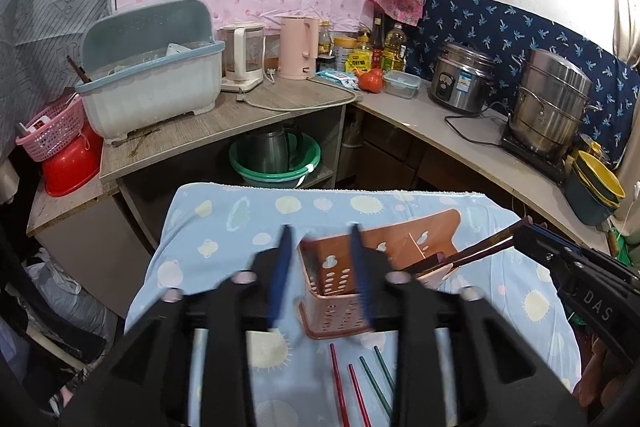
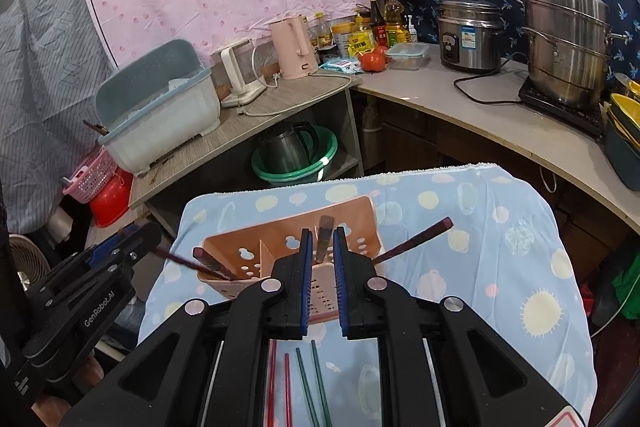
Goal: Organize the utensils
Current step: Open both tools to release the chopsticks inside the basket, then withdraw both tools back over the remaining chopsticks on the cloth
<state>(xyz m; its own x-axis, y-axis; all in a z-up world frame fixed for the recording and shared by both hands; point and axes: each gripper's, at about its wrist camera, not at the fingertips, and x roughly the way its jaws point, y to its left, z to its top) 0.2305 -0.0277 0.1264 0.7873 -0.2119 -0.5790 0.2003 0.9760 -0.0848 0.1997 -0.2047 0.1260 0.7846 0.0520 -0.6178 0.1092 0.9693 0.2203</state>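
Tongs on the left (image 1: 320,251) stand apart, nothing pressed between their blue pads, hovering just over the near wall of the caddy (image 1: 340,283). Those on the right (image 2: 322,251) are almost clenched, only a narrow gap left; a dark chopstick (image 2: 325,233) rises in that gap from inside the caddy (image 2: 296,227), and whether the pads grip it I cannot tell. The caddy, a pink slotted holder with a divider, stands upright on the blue patterned cloth (image 2: 500,267) over the counter. More dark chopsticks (image 2: 208,263) lean in its left compartment; another (image 2: 416,239) slants out past its right side. Red chopsticks (image 1: 344,391) and green chopsticks (image 1: 378,379) lie flat on the cloth just before the caddy, nearer the cameras.
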